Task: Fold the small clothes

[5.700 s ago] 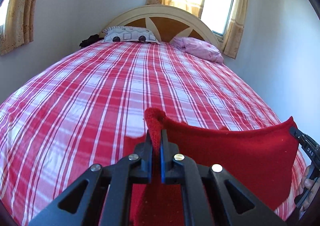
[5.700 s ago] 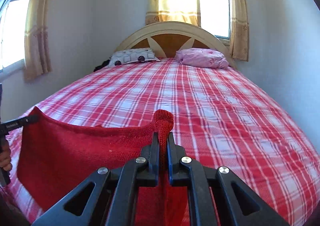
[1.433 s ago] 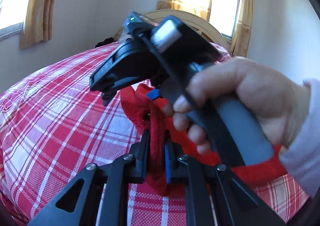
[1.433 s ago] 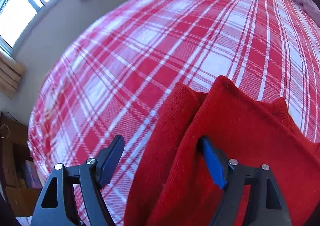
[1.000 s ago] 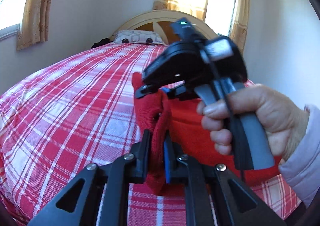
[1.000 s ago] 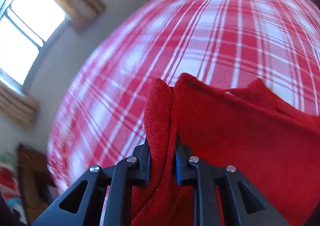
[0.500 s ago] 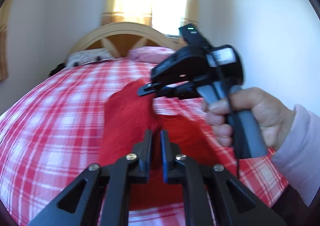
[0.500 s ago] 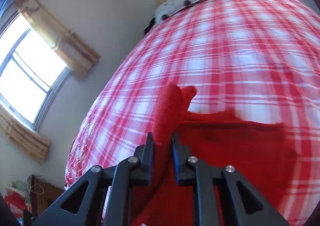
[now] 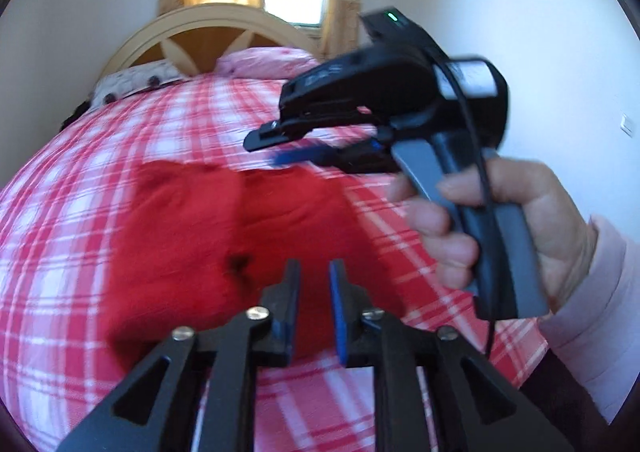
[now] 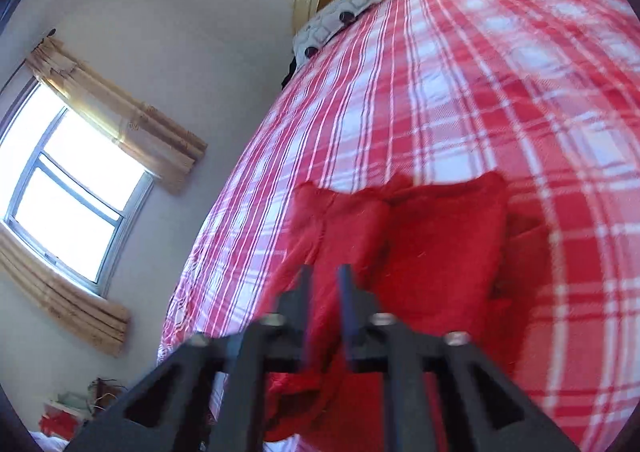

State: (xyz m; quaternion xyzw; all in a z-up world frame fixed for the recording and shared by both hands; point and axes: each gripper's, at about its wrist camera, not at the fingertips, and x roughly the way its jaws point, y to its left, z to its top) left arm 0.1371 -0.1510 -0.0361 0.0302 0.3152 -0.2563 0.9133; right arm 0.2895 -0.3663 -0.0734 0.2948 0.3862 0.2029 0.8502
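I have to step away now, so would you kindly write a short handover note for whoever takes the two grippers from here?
Left gripper: jaws opening, nothing between them, just above the near edge of the red garment.
Right gripper: jaws opening, empty; it hangs over the garment, held by a hand in a pink sleeve.
Garment: lying on the checked bedspread, folded over with a crease down the middle.
Done: one fold laid down, cloth let go.
Left: probably smooth it and fold once more crosswise.
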